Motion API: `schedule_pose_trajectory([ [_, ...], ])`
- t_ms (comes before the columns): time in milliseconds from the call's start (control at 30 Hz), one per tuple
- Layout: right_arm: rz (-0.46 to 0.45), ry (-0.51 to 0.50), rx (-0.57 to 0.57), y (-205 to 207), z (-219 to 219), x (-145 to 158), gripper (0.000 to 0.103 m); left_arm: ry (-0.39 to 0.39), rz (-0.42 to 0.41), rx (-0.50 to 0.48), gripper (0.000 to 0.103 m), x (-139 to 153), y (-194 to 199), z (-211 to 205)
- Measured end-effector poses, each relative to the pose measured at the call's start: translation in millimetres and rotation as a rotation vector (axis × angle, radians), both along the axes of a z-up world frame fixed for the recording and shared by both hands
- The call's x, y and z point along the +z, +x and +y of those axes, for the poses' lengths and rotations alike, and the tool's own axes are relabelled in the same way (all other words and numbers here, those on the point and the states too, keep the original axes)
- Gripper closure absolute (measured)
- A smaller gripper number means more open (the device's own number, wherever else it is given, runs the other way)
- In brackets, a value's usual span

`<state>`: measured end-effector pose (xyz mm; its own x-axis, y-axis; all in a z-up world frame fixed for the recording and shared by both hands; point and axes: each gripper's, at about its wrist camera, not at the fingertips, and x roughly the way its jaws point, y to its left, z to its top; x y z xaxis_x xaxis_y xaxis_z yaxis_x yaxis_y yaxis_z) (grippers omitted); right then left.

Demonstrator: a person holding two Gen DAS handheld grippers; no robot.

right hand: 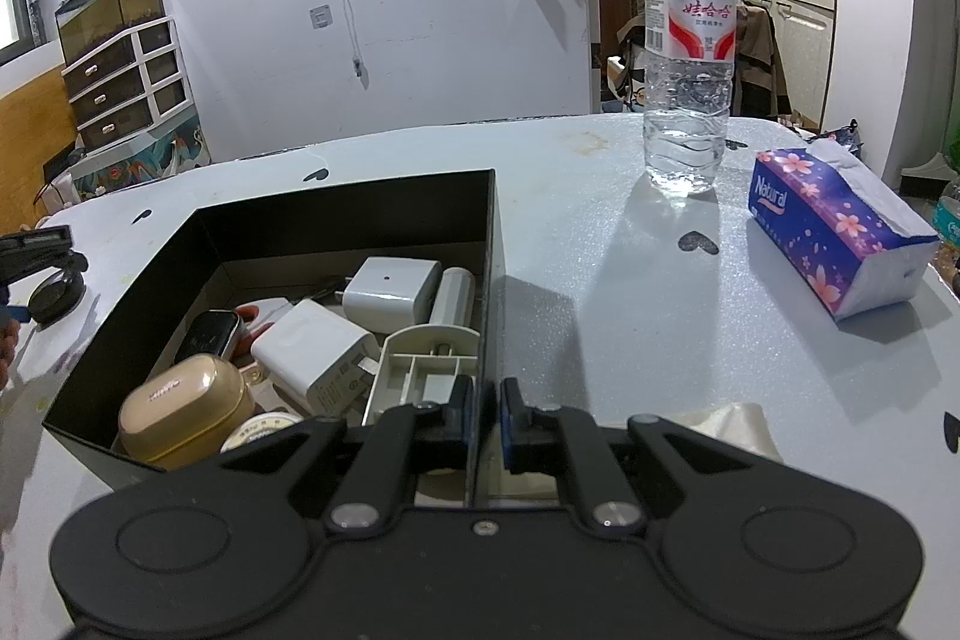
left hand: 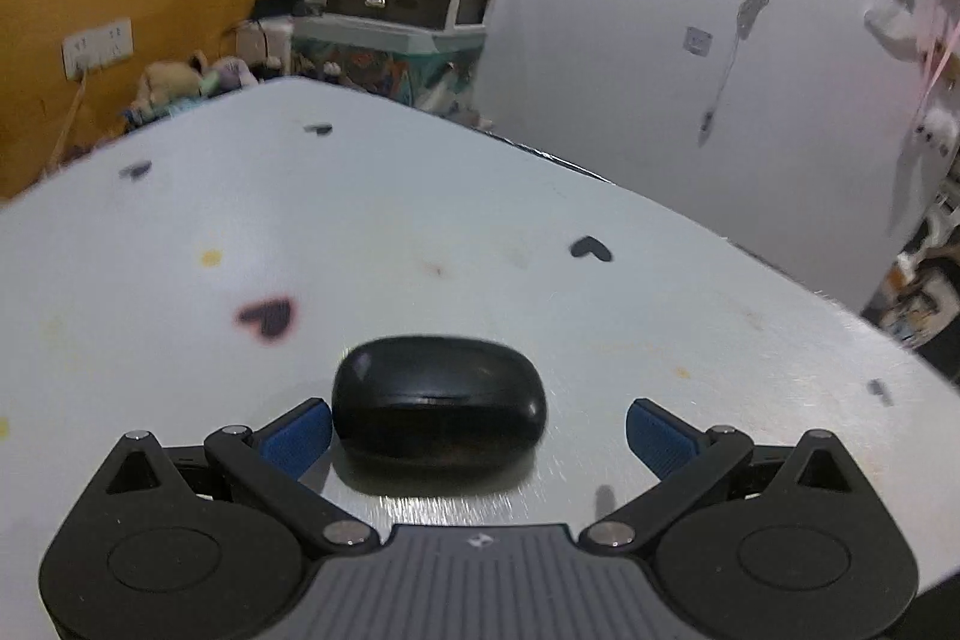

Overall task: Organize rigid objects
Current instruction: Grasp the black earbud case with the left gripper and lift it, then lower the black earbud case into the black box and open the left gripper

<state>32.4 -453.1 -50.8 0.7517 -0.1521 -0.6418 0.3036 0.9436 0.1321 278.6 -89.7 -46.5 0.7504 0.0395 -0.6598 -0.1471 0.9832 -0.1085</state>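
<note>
So the left gripper (left hand: pixel 479 430) is hovering right over a black pebble-shaped case (left hand: pixel 438 403) sitting on the white table (left hand: pixel 420 220), fingers spread wide apart with the case in the gap between the blue pads (left hand: pixel 297 439), not squeezing it yet as far as I can tell. The left pad looks right up against the case's side and the right one is clearly off it. My guess is it's lined up like that so the next squeeze grabs the case across its long side. Meanwhile the right gripper (right hand: pixel 486 415) has its fingers pinched together on the right wall of the black box (right hand: pixel 336 202), near the box's 5 o'clock corner, which I read as just holding the box steady so it doesn't slide while stuff gets dropped in. The box is already pretty loaded: two white chargers (right hand: pixel 390 289) around the middle, a white cylinder thing at about 2 o'clock, a gold earbud case (right hand: pixel 186 409) down at 7 o'clock, a dark gadget just behind it, a grey plastic piece (right hand: pixel 426 364) at 5 o'clock, and a small round tin half hidden by the gripper. From the right camera the black case is way out at 9 o'clock of the box, on the table outside it. A water bottle (right hand: pixel 690 40) and a tissue pack (right hand: pixel 834 226) sit off at 2 o'clock, well apart from the box.
</note>
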Motion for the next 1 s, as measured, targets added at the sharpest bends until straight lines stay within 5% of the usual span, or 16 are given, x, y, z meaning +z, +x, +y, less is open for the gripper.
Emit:
schedule_pose_trajectory([
  [133,0.000,0.000,0.001,0,0,0,0.094,0.113,-0.004,0.011,0.007,-7,11,-7],
  [300,-0.001,0.000,0.000,0,0,0,0.094,0.140,-0.018,0.022,0.009,-11,13,8],
  [367,0.000,0.001,0.001,0,0,0,0.094,0.135,-0.023,-0.007,0.022,-12,12,12],
  [533,-0.001,0.001,0.001,0,0,0,0.094,0.139,-0.025,-0.063,0.022,-12,10,15],
  [767,-0.001,0.001,0.001,0,0,0,0.094,0.071,-0.063,-0.218,0.022,17,-18,-15],
  [1000,-0.001,0.001,0.001,0,0,0,0.094,-0.089,-0.053,-0.415,0.022,54,-62,-72],
])
